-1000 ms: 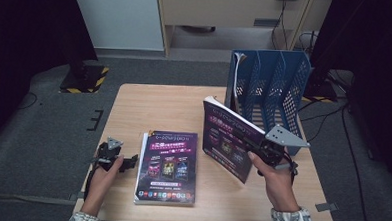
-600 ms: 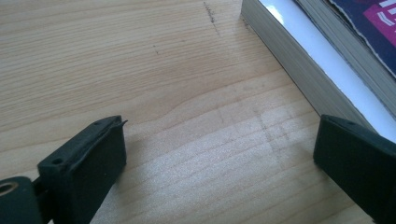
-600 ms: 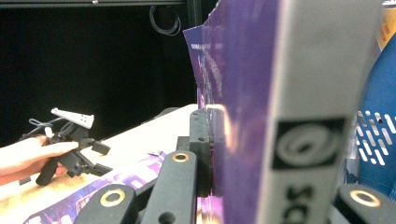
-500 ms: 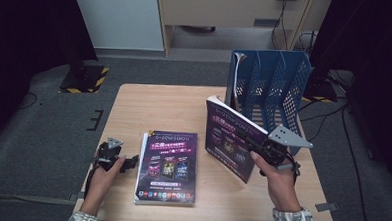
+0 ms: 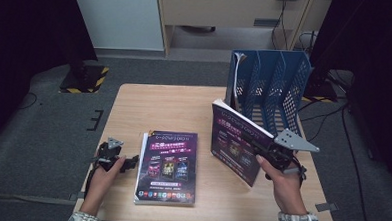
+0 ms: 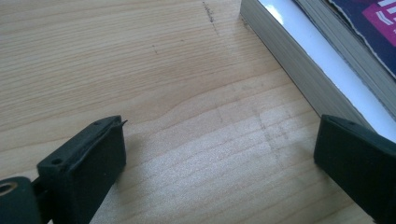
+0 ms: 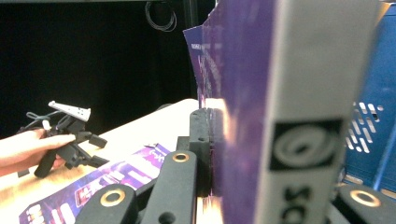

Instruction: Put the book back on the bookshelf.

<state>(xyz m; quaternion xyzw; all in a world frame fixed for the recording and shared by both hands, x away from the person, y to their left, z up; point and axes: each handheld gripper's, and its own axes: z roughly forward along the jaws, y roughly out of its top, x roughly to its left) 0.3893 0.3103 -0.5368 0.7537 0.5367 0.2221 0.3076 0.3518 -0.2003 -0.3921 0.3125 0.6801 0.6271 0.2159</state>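
Item 1: purple-cover book, qty 1, held upright and tilted, centre-right of the high view, just in front of the file rack. Cover has white and pink headline text, too small to read; row of three picture panels below. In the right gripper view the grey spine carries a round black logo and, below it, characters that look like "20", cut off at the frame's bottom.

Item 2: right gripper, qty 1, jaws closed tight on the held book's lower edge; one black jaw presses flat against the cover in its own view. Grey three-cornered plate on top.

Item 3: book stack, lower centre of the high view, flat on the table. Top cover same purple design, small icons along the bottom, text unreadable. Left gripper view shows at least 2 books stacked; exact count unclear.

Item 4: left gripper, qty 1, lower left, just beside the stack's left edge. Jaws wide apart, nothing between them but bare wood.

Item 5: blue perforated file rack, qty 1, upper right of the table; 3 slots visible, white sheet in the leftmost.

Item 6: wooden table, qty 1.
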